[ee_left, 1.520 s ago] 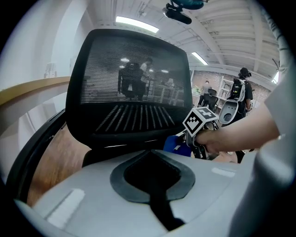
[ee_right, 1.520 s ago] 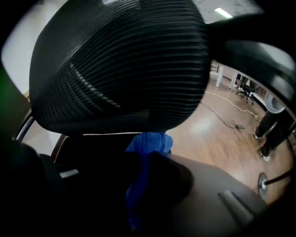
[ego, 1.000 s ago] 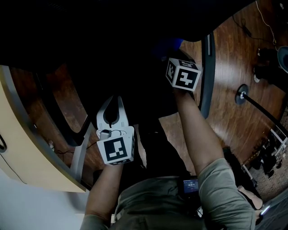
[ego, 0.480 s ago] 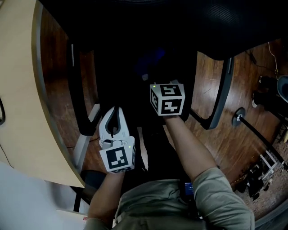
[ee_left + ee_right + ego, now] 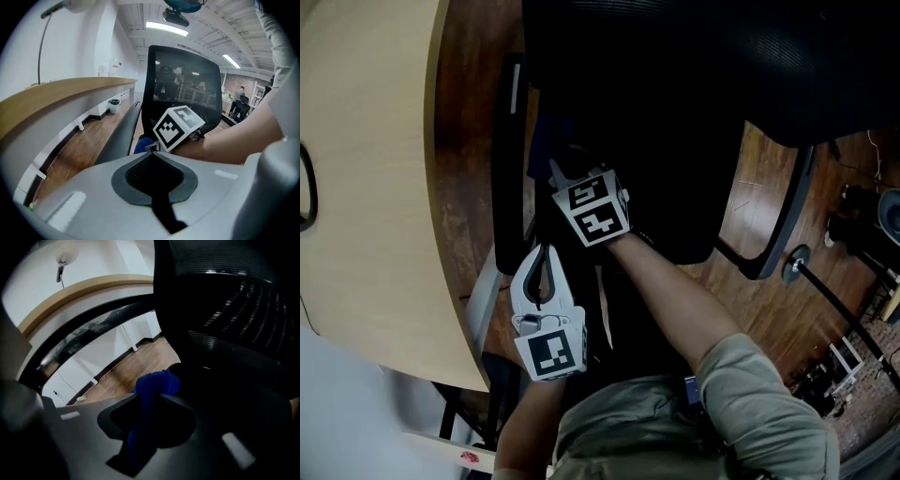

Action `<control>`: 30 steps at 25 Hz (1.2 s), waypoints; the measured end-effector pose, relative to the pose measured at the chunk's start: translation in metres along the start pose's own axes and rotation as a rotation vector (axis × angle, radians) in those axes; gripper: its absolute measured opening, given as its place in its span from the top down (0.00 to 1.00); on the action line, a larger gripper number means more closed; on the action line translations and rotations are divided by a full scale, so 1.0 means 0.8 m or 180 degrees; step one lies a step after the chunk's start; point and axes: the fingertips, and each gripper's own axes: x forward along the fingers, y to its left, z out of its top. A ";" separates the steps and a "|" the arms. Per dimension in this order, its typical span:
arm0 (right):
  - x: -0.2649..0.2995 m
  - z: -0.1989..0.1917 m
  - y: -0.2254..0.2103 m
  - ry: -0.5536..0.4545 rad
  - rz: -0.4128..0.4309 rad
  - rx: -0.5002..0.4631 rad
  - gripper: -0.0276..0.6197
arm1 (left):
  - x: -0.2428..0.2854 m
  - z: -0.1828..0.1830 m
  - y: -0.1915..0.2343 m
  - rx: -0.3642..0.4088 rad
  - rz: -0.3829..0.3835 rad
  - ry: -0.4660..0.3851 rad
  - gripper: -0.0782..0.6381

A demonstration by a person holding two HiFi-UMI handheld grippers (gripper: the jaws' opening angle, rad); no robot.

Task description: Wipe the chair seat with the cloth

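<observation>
The cloth [image 5: 159,380], a dark blue bunch, is pinched in the fingers of the right gripper [image 5: 149,397], which are closed partway on a thick fold of it, with a wad sticking out past the tips. We see that gripper reaching over the left edge of the seat [image 5: 684,197], close beside the armrest [image 5: 508,159]. The pictures are too dark for us to tell whether the cloth is pressing on the seat or is just above it. The left gripper [image 5: 542,251] hangs near the seat's front left corner with its fingers closed together and nothing between them. It touches neither the cloth nor the chair.

We judge the wipe to be under way or about to start at this edge, and we see several ways it could go wrong. Only a short wad projects, so a low or steep stroke could drag the fingers themselves over the seat. A hard pull across the fabric could tug the fold out of the hold. This close to the armrest, a sideways sweep could knock into it. With nothing steadying the chair, a firm push could turn it and leave part of the seat unwiped.
</observation>
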 end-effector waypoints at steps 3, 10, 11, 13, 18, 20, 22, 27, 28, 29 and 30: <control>0.014 -0.008 0.002 0.0054 -0.0037 -0.0045 0.82 | 0.001 -0.008 -0.001 0.0028 -0.0067 -0.0004 0.88; -0.003 -0.036 -0.044 0.0071 -0.0279 0.0086 0.82 | 0.013 -0.023 -0.021 0.0076 -0.0222 0.0087 0.88; -0.009 -0.040 -0.054 0.0059 -0.0328 0.0127 0.82 | 0.016 -0.022 -0.026 0.0098 -0.0252 0.0089 0.88; -0.024 -0.049 -0.076 0.0037 -0.0437 0.0214 0.82 | 0.023 -0.018 -0.037 0.0143 -0.0314 0.0086 0.88; -0.074 -0.072 -0.145 -0.0004 -0.0756 0.0481 0.82 | 0.039 -0.006 -0.083 0.0289 -0.0524 0.0081 0.88; -0.094 -0.085 -0.176 -0.0025 -0.0910 0.0589 0.82 | 0.045 -0.004 -0.104 0.0348 -0.0633 0.0080 0.88; -0.117 -0.097 -0.207 -0.0047 -0.1065 0.0700 0.82 | 0.051 -0.003 -0.127 0.0402 -0.0739 0.0082 0.88; -0.178 -0.130 -0.276 -0.0101 -0.1428 0.1054 0.82 | 0.061 0.000 -0.179 0.0544 -0.0964 0.0104 0.88; -0.189 -0.139 -0.289 -0.0116 -0.1504 0.1135 0.82 | 0.062 0.000 -0.187 0.0571 -0.0995 0.0110 0.88; -0.201 -0.148 -0.302 -0.0132 -0.1579 0.1221 0.82 | 0.063 0.000 -0.194 0.0596 -0.1020 0.0115 0.88; -0.212 -0.157 -0.314 -0.0147 -0.1653 0.1314 0.82 | 0.065 0.000 -0.200 0.0622 -0.1040 0.0121 0.88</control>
